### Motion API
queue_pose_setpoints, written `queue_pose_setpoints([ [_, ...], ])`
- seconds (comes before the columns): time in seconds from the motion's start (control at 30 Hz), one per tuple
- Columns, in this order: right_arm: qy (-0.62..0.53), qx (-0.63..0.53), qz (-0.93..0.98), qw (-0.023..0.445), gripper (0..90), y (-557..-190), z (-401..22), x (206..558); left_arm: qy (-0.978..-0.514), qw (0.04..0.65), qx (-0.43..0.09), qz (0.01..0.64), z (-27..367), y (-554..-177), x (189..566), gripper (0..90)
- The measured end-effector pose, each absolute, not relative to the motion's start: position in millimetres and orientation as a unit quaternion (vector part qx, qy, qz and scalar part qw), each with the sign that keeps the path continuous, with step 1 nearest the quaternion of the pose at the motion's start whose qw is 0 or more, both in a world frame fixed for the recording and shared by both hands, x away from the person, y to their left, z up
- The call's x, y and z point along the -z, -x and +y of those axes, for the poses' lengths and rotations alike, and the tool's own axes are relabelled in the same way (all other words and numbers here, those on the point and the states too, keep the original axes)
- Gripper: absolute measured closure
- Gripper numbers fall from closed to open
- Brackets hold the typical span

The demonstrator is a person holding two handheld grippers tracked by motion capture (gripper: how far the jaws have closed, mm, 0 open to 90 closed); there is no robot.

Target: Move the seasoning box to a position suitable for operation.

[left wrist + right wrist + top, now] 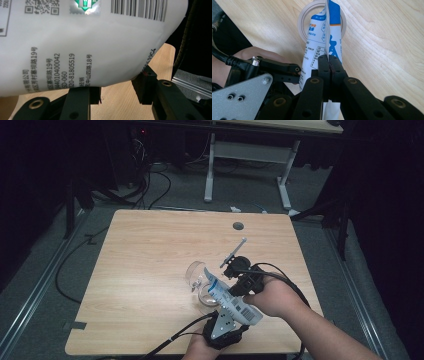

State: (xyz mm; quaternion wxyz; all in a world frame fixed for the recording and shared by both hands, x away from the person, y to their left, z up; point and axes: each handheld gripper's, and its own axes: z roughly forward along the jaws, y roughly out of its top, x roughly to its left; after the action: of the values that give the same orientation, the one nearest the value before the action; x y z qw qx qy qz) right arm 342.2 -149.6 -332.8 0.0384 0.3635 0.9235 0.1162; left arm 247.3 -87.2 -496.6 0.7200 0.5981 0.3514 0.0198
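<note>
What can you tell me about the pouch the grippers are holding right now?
The pouch is a soft white plastic bag with blue panels, a barcode, QR codes, a green-and-silver seal and printed text. It hangs tilted above the wooden table, its upper end leaning over the mouth of a clear glass jar. The right gripper is shut on its thin flat seam. The left gripper brackets its bulging lower body, one pad at the edge; whether both pads press is unclear. It looks filled; whether it is open cannot be told.

Dim room, grey floor (30,285), desk (280,125)
</note>
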Motion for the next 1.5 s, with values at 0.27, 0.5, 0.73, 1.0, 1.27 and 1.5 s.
queue_pose_setpoints([
  [0.27,-0.34,-0.108,0.933,0.049,90.0,-342.3,-148.0,331.4,-0.595,0.722,-0.021,0.352,-87.5,-247.7,495.6,62.7],
  [0.5,-0.335,-0.108,0.935,0.049,90.0,-344.4,-146.5,329.7,-0.592,0.723,-0.021,0.355,-87.3,-248.8,493.6,62.6],
  [0.73,-0.338,-0.107,0.934,0.048,90.0,-344.9,-145.7,328.8,-0.593,0.723,-0.024,0.353,-87.3,-248.6,493.1,62.3],
  [1.0,-0.336,-0.108,0.934,0.049,90.0,-345.4,-145.5,328.7,-0.595,0.723,-0.029,0.35,-87.8,-248.3,492.9,62.3],
  [1.27,-0.338,-0.107,0.934,0.048,90.0,-344.7,-145.6,327.9,-0.593,0.725,-0.02,0.351,-87.7,-247.7,491.2,62.3],
  [1.5,-0.336,-0.107,0.934,0.048,90.0,-344.7,-146.3,326.7,-0.593,0.726,-0.017,0.348,-87.9,-247.3,489.5,62.3],
])
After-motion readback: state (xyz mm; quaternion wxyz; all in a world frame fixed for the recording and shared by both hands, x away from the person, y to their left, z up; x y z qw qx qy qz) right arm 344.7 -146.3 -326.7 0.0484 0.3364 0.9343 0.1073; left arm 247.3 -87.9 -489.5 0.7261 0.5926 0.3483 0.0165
